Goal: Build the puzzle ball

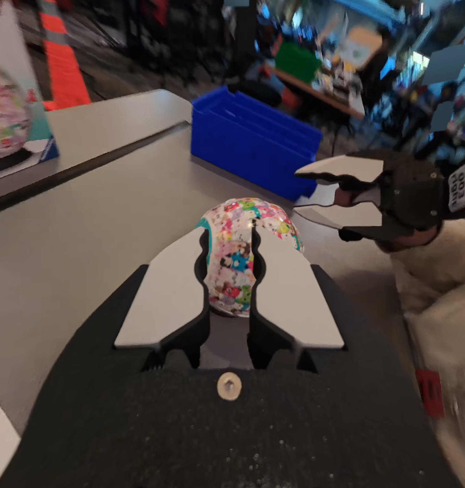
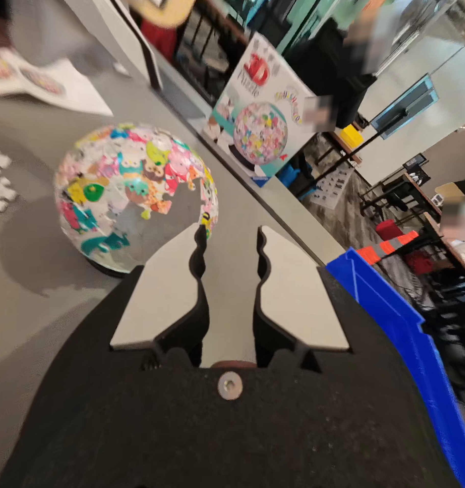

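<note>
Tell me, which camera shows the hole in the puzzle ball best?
The right wrist view: the puzzle ball sits unblocked, its gap facing the camera. In the left wrist view the left gripper covers both sides of the ball, and no hole shows.

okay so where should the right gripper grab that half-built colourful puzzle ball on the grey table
Judging from the right wrist view, the colourful puzzle ball has a jagged open gap facing the right gripper. Probably pinch the shell wall at that gap's edge, one finger inside, coming from the gap side; the smooth dome elsewhere likely offers no purchase.
</note>
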The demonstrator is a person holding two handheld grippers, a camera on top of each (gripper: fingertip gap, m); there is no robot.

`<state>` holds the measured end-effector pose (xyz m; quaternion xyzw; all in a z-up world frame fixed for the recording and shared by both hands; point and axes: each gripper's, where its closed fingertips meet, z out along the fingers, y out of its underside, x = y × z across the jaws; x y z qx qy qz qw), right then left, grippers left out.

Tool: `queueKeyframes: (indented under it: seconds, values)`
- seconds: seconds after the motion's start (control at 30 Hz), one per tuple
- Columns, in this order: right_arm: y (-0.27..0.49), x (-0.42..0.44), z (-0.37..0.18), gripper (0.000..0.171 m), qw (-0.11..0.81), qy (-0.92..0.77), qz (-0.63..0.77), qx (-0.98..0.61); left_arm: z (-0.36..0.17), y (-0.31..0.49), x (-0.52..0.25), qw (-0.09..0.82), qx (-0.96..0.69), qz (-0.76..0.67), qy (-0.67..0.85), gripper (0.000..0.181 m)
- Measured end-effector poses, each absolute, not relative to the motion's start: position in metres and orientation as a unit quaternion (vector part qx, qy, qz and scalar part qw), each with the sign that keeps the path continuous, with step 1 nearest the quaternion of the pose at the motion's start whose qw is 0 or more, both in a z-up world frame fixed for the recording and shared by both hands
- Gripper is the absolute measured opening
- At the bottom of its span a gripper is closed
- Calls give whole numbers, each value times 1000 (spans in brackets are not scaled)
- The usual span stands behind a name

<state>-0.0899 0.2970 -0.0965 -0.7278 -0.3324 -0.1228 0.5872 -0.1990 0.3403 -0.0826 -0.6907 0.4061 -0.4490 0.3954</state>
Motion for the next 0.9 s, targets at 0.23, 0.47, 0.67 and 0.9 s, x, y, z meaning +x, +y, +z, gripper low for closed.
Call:
queueKeyframes:
  seconds: [0.23,0.47,0.67,0.9]
  values:
    - [291,-90,-86,40,548,-369,46,-750,-86,271,-215,402,-691,-518,303,33]
    - [311,-90,-135,82,468,-362,284,-755,-144,234,-185,411,-781,-369,291,74]
    - [296,-118,-151,96,407,-423,375,-718,-152,254,-174,401,-813,-358,222,88]
    - [298,-123,-150,97,430,-406,371,-716,-151,281,-185,390,-827,-344,213,78]
